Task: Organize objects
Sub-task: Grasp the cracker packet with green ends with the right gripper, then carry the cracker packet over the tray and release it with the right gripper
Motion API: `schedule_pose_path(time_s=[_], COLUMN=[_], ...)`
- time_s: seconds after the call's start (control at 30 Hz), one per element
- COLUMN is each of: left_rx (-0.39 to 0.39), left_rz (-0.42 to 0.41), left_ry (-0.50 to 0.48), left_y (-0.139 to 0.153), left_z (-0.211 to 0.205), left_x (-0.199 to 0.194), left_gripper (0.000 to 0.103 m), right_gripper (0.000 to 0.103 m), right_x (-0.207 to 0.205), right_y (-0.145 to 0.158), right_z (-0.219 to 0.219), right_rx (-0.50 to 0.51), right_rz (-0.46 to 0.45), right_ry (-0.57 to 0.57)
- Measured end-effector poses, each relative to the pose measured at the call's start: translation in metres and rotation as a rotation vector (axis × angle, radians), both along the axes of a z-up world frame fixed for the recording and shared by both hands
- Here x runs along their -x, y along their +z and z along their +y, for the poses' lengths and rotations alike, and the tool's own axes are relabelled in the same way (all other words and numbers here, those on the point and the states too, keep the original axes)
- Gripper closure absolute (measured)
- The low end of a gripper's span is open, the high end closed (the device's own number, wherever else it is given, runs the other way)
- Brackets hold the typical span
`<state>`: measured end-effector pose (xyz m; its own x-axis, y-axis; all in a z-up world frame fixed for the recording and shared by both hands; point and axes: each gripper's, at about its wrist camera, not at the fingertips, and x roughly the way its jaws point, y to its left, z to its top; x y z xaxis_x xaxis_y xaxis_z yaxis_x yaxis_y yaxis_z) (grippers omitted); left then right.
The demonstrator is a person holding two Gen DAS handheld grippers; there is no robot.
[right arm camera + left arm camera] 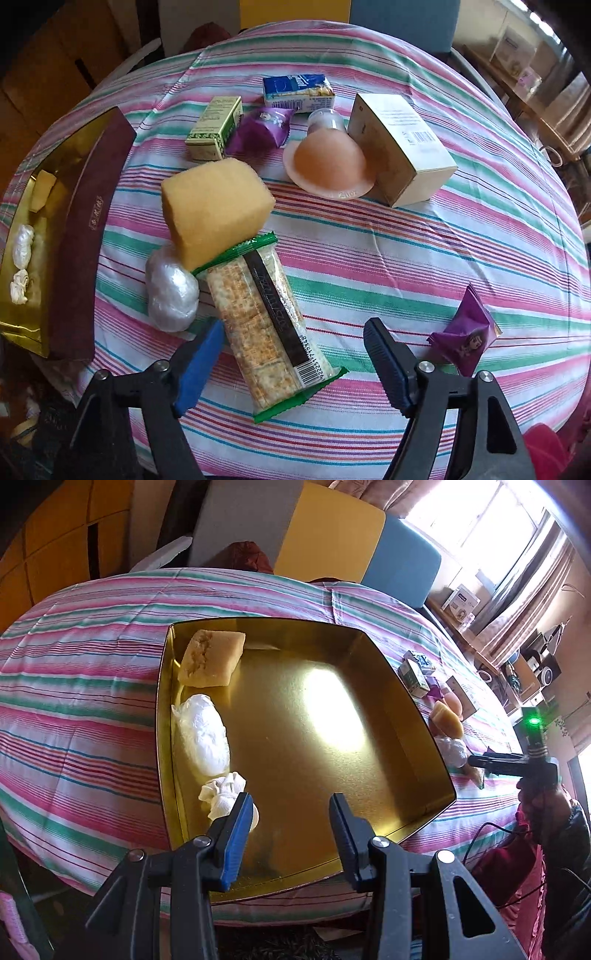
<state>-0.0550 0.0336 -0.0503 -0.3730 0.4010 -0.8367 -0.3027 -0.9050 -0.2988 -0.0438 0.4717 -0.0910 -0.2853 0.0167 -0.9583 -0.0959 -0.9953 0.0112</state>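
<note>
Cracker packet (271, 325) lies on the striped cloth, right of the gold tin (424, 716), and the right claw (295, 354) hovers spread wide around it (nothing gripped). Pick-up step: lower, squeeze. Left claw (291, 830) hangs apart, empty, over the tin.

Beneath the left gripper (291, 814), the tin tray (406, 716) looked like glossy gold metal that mirrored window light. Beside its blue, ribbed pad (236, 845) lay a crumpled white cloth wad (221, 790), and beyond that a shiny plastic-wrapped bundle (201, 734) and a porous, matt sponge block (210, 657). Between the fingers of the right gripper (295, 354) lay a glossy film cracker packet (266, 325), on matt striped cloth (406, 251). Ahead stood a matt cardboard box (399, 147).
</note>
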Motion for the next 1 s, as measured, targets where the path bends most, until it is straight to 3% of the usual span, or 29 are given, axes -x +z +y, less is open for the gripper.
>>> schedule_pose_path(time_s=[0.03, 0.1, 0.17, 0.37, 0.57, 0.77, 0.87, 1.0], left_rx=[-0.002, -0.005, -0.008, -0.021, -0.041, -0.041, -0.038, -0.047], left_rz=[-0.001, -0.003, -0.006, -0.008, 0.015, 0.024, 0.026, 0.021], left_ry=[0.002, 0.006, 0.012, 0.029, 0.067, 0.114, 0.137, 0.174], left_y=[0.000, 0.000, -0.001, -0.001, 0.005, 0.007, 0.006, 0.003], left_z=[-0.001, -0.003, -0.005, -0.013, -0.025, -0.045, -0.056, -0.070], left_x=[-0.001, -0.002, -0.002, -0.002, -0.003, -0.004, -0.006, -0.006], left_gripper=[0.060, 0.060, 0.060, 0.060, 0.060, 0.060, 0.060, 0.060], right_gripper=[0.034, 0.059, 0.064, 0.066, 0.066, 0.066, 0.066, 0.066], right_x=[0.002, 0.005, 0.005, -0.017, -0.034, -0.014, -0.007, 0.014], right_y=[-0.004, -0.008, -0.011, 0.002, 0.069, 0.114, 0.114, 0.093], right_z=[-0.001, -0.003, -0.006, -0.003, -0.012, -0.078, -0.123, -0.194], right_rx=[0.002, -0.001, -0.022, -0.072, -0.056, -0.027, 0.069, 0.147], right_rz=[-0.005, -0.011, -0.017, 0.008, 0.172, 0.284, 0.287, 0.222], right_ry=[0.006, 0.014, 0.021, 0.004, -0.040, 0.051, 0.146, 0.263])
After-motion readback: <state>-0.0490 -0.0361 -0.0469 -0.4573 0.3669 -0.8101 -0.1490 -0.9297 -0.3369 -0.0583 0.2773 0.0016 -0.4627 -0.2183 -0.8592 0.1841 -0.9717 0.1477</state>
